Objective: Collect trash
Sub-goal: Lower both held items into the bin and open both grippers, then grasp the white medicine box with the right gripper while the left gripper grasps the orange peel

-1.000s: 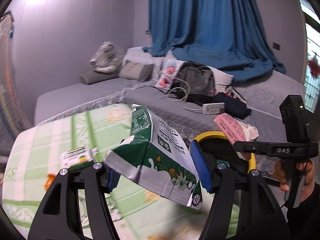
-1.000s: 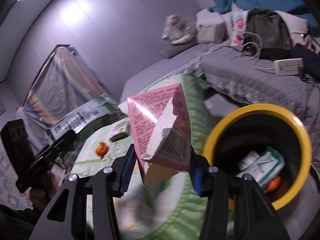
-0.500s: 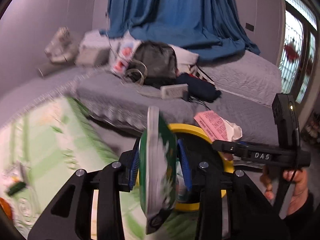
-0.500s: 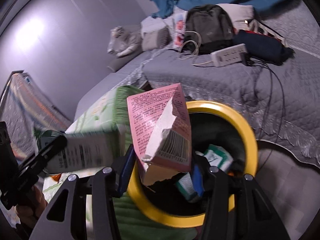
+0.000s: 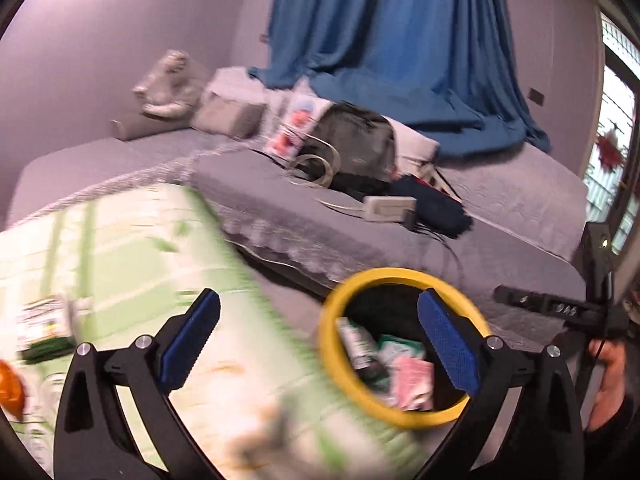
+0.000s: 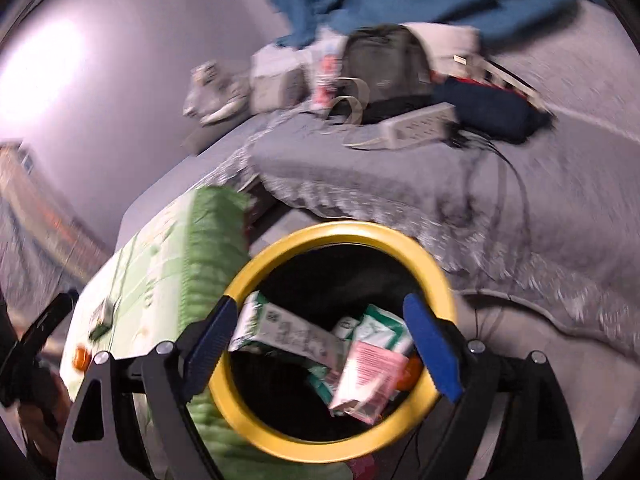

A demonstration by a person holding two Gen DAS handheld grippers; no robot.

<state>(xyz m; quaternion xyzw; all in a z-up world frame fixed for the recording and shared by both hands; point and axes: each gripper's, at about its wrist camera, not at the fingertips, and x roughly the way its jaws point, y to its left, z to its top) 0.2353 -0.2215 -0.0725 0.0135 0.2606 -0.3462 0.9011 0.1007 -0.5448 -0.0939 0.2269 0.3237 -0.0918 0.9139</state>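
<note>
A: Left wrist cam?
B: left gripper [image 5: 318, 338] jaws just sprang wide, nothing btwn them. Yellow-rimmed bin [image 5: 332, 312] ahead, right of centre; green carton [image 5: 360, 346] and pink carton [image 5: 414, 376] lie inside. Green tablecloth [image 5: 120, 240] to the left, blurred
A: Right wrist cam?
B: right gripper [image 6: 320, 338] also just opened, released, directly over the bin [image 6: 340, 236]. Pink carton [image 6: 368, 376] down in it btwn the pads, beside a green-white carton [image 6: 288, 332]
</note>
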